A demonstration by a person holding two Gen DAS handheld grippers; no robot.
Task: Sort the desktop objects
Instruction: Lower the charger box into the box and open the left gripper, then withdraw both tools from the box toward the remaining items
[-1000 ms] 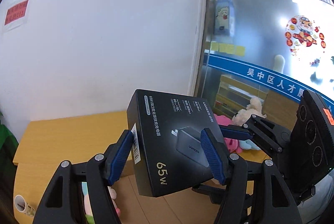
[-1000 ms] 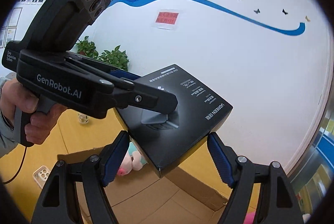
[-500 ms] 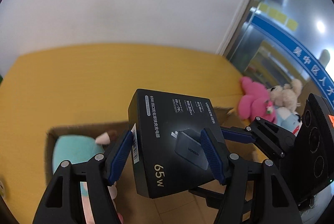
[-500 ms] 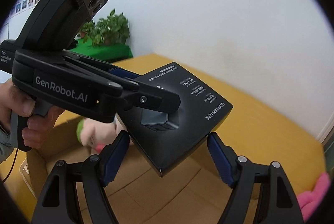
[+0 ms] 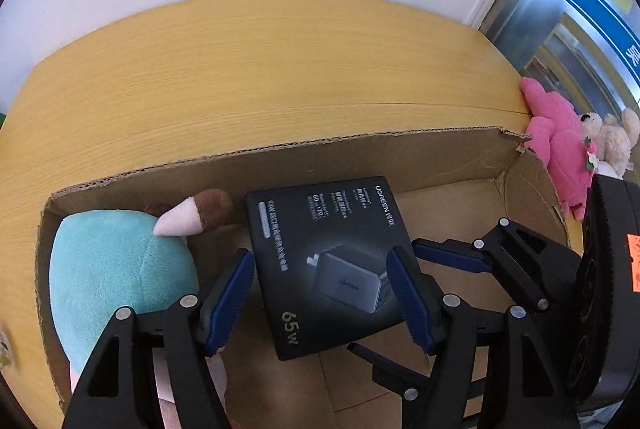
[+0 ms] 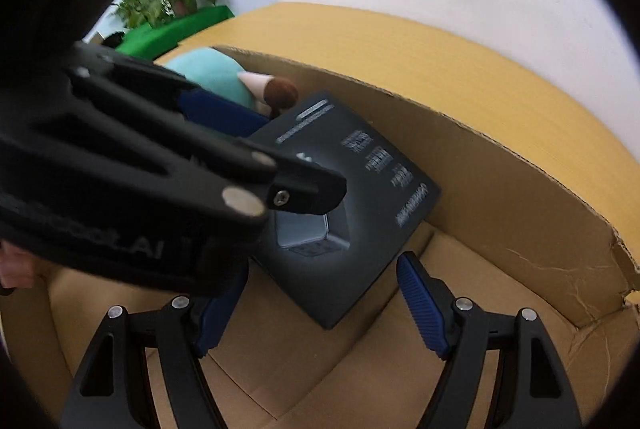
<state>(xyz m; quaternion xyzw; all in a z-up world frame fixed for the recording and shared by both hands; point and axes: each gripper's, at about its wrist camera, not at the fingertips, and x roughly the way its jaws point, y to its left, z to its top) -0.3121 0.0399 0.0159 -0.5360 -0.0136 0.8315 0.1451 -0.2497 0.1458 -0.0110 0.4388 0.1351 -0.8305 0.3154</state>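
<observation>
left gripper [image 5: 322, 303] jaws spread, blue pads flanking the black charger box [image 5: 328, 265] with a gap on each side. box lies inside the cardboard carton [image 5: 360, 153] on the yellow table [image 5: 260, 69], beside a teal plush [image 5: 116, 269]. right gripper [image 6: 320, 313] jaws apart too, empty, near the box's corner. pink plush [image 5: 560, 145] outside the carton

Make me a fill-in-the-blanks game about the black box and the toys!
1. The number printed on the black charger box is ____.
2. The box is inside a ____ carton.
3. The plush toy lying in the carton is mostly ____.
4. The plush toy outside the carton is ____.

Missing words: 65; cardboard; turquoise; pink
</observation>
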